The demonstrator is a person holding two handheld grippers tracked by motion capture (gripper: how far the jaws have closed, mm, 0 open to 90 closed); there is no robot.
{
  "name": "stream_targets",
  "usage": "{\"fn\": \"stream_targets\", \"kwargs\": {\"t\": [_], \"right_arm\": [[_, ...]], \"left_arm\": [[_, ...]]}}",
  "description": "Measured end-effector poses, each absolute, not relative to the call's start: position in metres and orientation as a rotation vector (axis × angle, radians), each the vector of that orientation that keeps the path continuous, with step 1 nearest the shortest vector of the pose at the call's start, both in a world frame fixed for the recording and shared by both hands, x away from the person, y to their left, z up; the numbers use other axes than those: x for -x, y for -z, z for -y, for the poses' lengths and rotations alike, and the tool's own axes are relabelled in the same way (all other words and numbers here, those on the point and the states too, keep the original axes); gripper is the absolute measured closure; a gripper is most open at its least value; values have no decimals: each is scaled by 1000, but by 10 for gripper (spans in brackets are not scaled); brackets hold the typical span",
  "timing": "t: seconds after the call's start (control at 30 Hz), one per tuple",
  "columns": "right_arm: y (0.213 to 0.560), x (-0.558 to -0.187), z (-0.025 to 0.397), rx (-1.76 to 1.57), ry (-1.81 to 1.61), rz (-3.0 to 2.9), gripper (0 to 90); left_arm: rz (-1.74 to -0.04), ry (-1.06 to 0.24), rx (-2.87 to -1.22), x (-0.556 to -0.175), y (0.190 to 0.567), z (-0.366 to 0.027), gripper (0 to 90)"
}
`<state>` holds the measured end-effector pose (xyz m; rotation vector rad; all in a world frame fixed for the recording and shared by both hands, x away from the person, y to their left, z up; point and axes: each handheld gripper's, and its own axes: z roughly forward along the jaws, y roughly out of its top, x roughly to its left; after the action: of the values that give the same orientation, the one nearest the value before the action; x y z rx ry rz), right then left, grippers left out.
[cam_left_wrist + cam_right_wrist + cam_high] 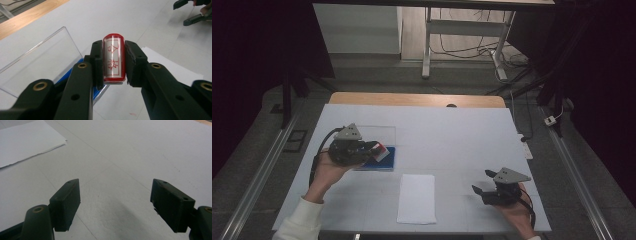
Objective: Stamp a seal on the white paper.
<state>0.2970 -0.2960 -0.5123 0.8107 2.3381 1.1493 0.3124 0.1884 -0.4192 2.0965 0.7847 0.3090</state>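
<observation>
My left gripper point(113, 58) is shut on a stamp point(114, 60), a clear block with a red rim and red characters on its face. In the high view the left gripper point(374, 147) holds the stamp point(382, 150) just above a blue ink pad point(384, 161) with an upright clear lid point(379, 134). That clear lid point(37, 62) and a strip of the blue ink pad point(96, 93) lie behind and under the jaws. A white sheet of paper point(416, 198) lies at the table's front middle. My right gripper point(482, 182) rests open near the front right, nothing between its jaws point(115, 202).
A white mat point(452, 135) covers the table, with a wooden strip point(417, 99) along the far edge. Beyond it stand a desk frame and cables on the floor. The paper's corner point(27, 140) lies to the upper left in the right gripper view.
</observation>
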Motion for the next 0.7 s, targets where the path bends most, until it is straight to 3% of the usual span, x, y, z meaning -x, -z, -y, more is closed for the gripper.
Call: {"fn": "stream_targets", "kwargs": {"t": [0.7], "right_arm": [[514,-296,296,-805,-1142,-2343,236]], "left_arm": [[-719,-264,-2109,-307,418,-174,702]]}}
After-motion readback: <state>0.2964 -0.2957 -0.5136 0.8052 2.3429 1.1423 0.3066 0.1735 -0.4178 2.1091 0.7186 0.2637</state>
